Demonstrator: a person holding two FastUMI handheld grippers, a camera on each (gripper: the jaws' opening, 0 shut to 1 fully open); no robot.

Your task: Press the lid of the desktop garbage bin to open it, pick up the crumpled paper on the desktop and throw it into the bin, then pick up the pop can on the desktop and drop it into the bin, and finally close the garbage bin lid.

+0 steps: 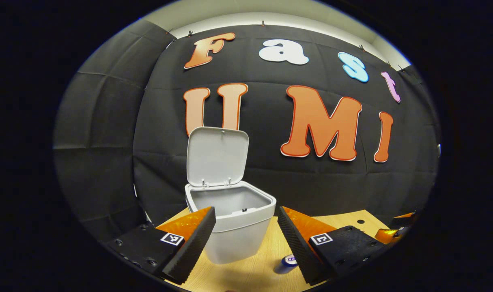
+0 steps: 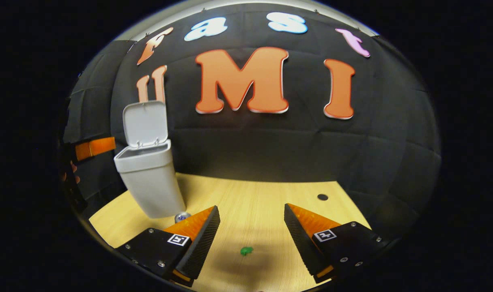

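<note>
Garbage bin (image 1: 234, 219) is seen on the wooden desktop (image 2: 262, 194) with its lid (image 1: 218, 156) flipped up. Green crumpled paper (image 2: 246, 251) is seen near the wide-open right gripper (image 2: 250, 239). The pop can (image 1: 287, 260) is seen by the empty, wide-open left gripper (image 1: 246, 239).

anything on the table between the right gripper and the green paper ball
No. In the right gripper view the paper ball lies on bare table, just ahead of the open right gripper, between its fingers.

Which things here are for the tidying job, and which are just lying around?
For the job:
bin, lid up
can, beside the bin
green paper ball, on the table

Just there:
dark hole in the table
</note>
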